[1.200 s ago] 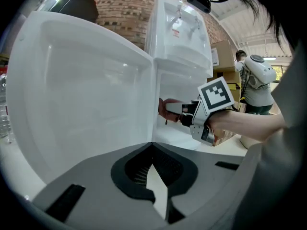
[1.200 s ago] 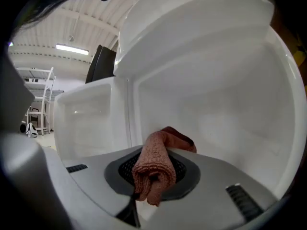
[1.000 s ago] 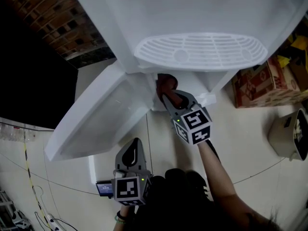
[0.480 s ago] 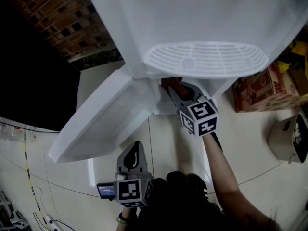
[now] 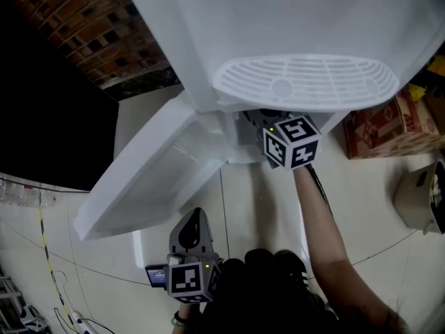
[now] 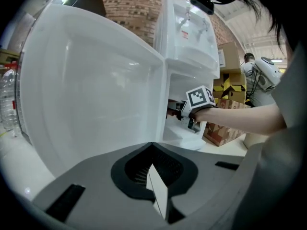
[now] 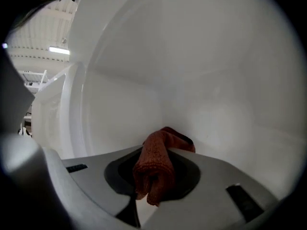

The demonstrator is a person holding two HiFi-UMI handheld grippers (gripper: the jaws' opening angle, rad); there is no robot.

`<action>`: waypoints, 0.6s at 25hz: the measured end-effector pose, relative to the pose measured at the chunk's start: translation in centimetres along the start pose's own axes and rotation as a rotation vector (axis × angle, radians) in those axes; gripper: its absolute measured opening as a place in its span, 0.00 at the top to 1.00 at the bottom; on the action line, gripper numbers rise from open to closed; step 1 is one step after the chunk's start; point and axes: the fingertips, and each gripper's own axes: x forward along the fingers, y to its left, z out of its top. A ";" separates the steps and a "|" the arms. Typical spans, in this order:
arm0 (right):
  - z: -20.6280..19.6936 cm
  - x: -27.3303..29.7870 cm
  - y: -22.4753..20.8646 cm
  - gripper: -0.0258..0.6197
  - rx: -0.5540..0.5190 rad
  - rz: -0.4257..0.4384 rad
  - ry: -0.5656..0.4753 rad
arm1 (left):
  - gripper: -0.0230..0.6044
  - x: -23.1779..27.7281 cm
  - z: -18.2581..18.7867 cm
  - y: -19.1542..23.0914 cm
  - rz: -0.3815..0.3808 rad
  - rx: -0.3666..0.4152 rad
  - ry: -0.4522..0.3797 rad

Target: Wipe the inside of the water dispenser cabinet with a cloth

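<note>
Rust-red cloth [image 7: 156,164] is clamped between the right gripper's [image 7: 152,186] jaws at lower centre, inside the white cabinet [image 7: 206,80]. Left gripper [image 6: 156,188], bottom centre, has its jaws together on nothing. Red print at the dispenser's [image 5: 292,19] top edge is cut off and unreadable.

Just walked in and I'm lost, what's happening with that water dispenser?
A person is cleaning the lower cabinet of the white water dispenser, whose white door hangs open. The right gripper reaches inside, its jaws clamped on a bunched reddish-brown cloth close to the white inner wall. The left gripper is held low near the person, jaws together and empty, taking no part.
</note>
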 end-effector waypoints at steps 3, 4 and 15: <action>-6.0 0.5 0.3 0.84 0.016 0.013 0.169 | 0.98 0.0 -0.2 0.2 -0.001 0.005 0.005; -7.9 0.3 0.4 0.84 0.012 0.015 0.225 | 0.98 0.1 -0.1 0.1 -0.002 0.004 0.004; -8.2 -0.3 0.0 0.84 -0.063 -0.004 0.261 | 0.98 0.0 0.1 0.1 0.002 -0.011 0.004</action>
